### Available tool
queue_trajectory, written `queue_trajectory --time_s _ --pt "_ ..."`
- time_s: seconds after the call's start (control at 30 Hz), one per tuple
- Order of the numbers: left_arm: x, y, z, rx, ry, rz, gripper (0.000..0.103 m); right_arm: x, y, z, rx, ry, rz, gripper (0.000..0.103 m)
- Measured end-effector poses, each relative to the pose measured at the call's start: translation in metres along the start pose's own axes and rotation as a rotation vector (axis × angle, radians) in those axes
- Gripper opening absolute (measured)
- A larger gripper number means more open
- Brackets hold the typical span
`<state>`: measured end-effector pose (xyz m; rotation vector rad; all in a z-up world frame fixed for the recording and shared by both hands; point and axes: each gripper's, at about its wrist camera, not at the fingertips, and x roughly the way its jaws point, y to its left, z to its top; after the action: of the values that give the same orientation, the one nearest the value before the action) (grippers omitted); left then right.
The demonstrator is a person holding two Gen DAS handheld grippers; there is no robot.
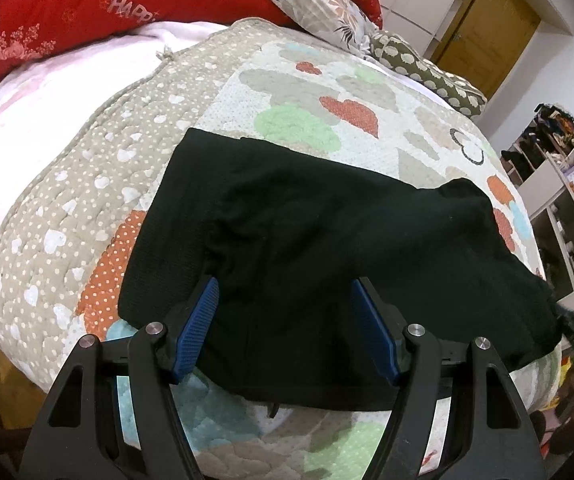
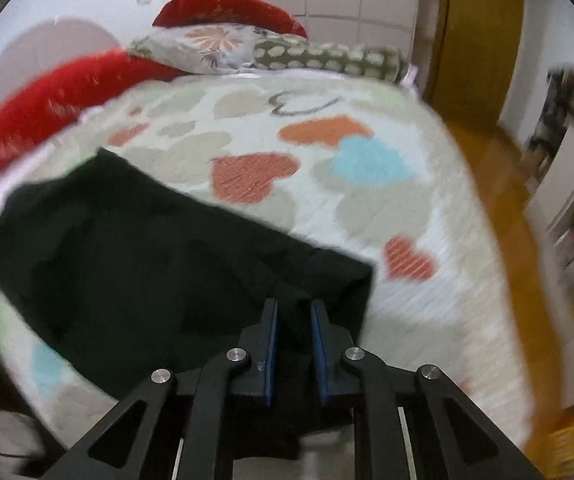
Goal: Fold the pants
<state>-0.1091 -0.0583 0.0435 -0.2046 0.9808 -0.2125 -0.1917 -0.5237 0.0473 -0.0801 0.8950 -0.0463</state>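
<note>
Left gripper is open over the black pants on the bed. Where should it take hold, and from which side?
Probably the near hem of the black pants, coming in from the bed's near edge. That edge lies flat on the heart-print quilt, right below the open left gripper, so one finger could slide under. The right gripper seems to pinch the other end.
</note>
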Motion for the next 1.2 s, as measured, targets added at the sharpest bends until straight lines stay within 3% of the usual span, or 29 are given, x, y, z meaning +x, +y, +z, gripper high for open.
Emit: queue_trajectory --time_s 0.03,0.07,0.13,0.23,0.33,0.4,0.53,0.6,0.63,0.67,0.77,0.9,0.97,1.07,1.2 --pt "0.000 -0.001 0.000 0.001 -0.002 0.004 0.069 -0.001 -0.002 0.004 -0.009 -0.008 -0.032 0.006" --pt "0.001 -0.001 0.000 0.002 -0.004 0.007 0.069 -0.004 -0.008 0.008 -0.008 -0.025 -0.086 0.005" --pt "0.002 -0.003 -0.001 0.012 -0.006 0.014 0.069 -0.003 -0.027 0.013 0.049 -0.038 -0.105 0.005" --pt "0.004 -0.004 -0.001 0.023 -0.006 0.023 0.069 0.012 -0.051 0.009 0.160 -0.006 -0.043 0.005" --pt "0.003 -0.004 -0.001 0.025 -0.007 0.020 0.069 0.002 -0.061 0.001 0.302 -0.047 0.167 0.006" --pt "0.001 -0.004 -0.001 0.012 -0.005 0.009 0.069 -0.007 -0.059 -0.002 0.310 -0.064 0.223 0.011" --pt "-0.016 -0.014 -0.003 0.001 0.003 -0.172 0.069 -0.005 -0.041 -0.004 0.224 -0.062 0.207 0.041" --pt "-0.024 -0.027 -0.006 0.018 0.019 -0.255 0.069 0.007 -0.033 -0.006 0.206 -0.033 0.208 0.041" --pt "-0.028 -0.036 -0.010 0.031 0.029 -0.300 0.069 0.011 -0.029 -0.009 0.205 -0.028 0.211 0.037" --pt "-0.030 -0.045 -0.012 0.044 0.038 -0.330 0.069 0.013 -0.027 -0.012 0.207 -0.029 0.218 0.019" --pt "-0.033 -0.078 -0.024 0.095 0.086 -0.400 0.069 0.011 -0.015 -0.009 0.135 -0.038 0.161 0.008" --pt "-0.024 -0.120 -0.044 0.129 0.152 -0.499 0.069 0.004 -0.032 0.005 0.131 -0.075 0.036 0.002" --pt "-0.016 -0.138 -0.051 0.121 0.169 -0.511 0.069 0.009 -0.044 0.009 0.140 -0.077 -0.018 0.002" --pt "-0.007 -0.154 -0.054 0.100 0.174 -0.500 0.069 0.020 -0.061 0.007 0.222 -0.059 0.042 0.002" --pt "0.002 -0.160 -0.063 0.004 0.199 -0.507 0.069 0.003 -0.071 -0.004 0.300 -0.098 0.095 0.005"
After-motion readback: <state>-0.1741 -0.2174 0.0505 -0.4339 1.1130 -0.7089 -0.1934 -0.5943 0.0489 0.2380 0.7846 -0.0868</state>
